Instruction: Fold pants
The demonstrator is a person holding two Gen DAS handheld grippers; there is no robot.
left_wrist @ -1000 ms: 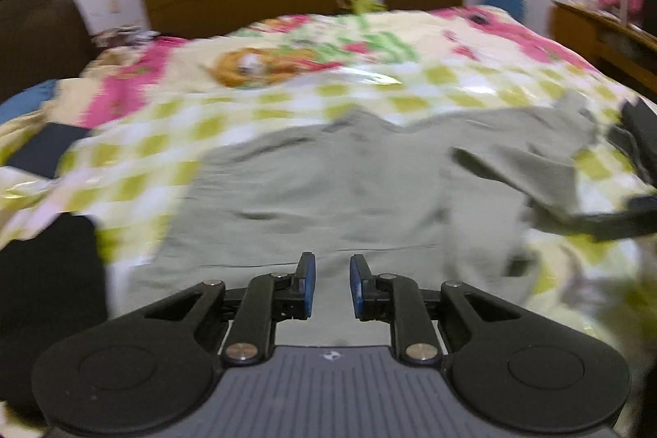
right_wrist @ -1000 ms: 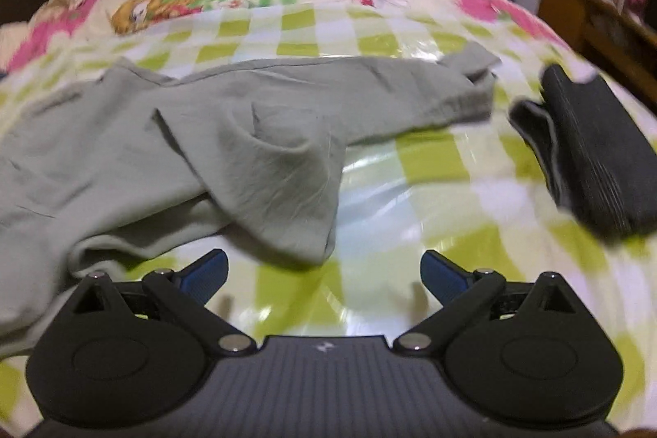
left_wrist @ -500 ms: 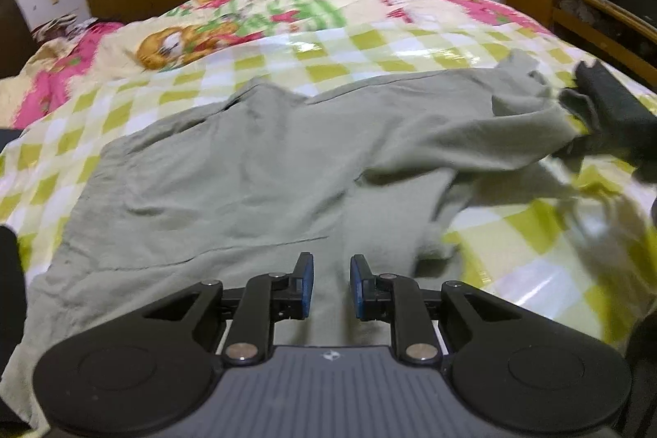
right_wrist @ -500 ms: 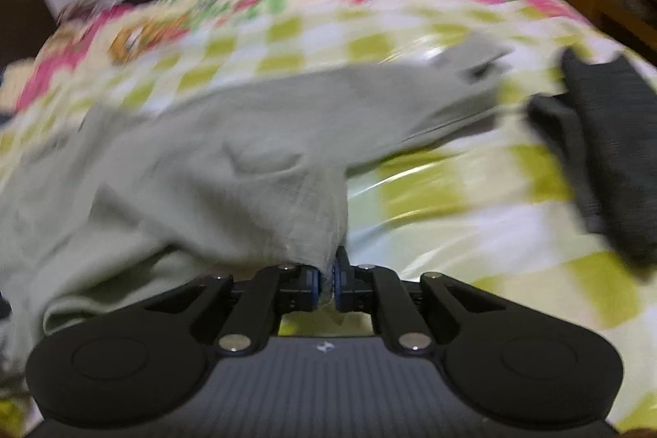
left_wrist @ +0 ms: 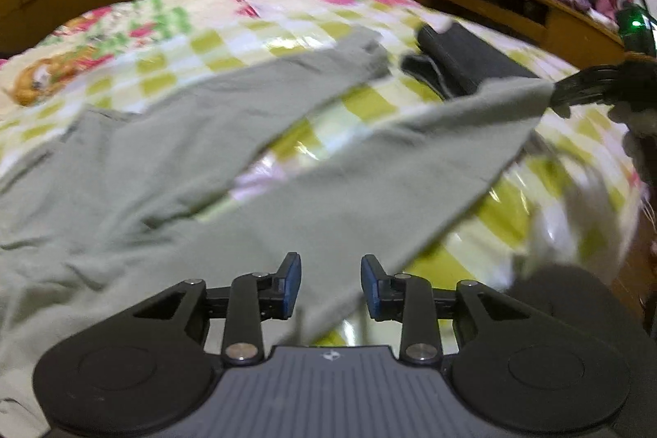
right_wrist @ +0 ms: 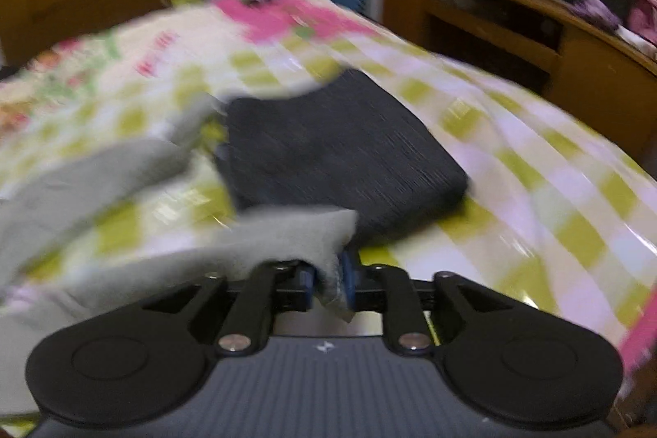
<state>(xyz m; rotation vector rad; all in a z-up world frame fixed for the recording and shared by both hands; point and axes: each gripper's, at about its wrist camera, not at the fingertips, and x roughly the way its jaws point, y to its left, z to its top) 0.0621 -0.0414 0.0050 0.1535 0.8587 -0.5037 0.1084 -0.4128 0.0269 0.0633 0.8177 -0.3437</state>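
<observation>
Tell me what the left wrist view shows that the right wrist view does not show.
Only the left wrist view shows the left gripper, its jaws apart with cloth between them, and both pant legs spread out.

Only the right wrist view shows the right gripper shut on a pant hem, seen close.

Both show the grey pants, the dark folded garment and the checked bedcover.

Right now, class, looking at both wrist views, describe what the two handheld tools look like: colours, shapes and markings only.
The left tool and right tool match: a grey ribbed body with a small white logo at its front edge, two round black housings at the sides, and angular black linkage arms with silver pivot screws. Each arm ends in a flat blue pad. No cables or sleeves show clearly.
</observation>
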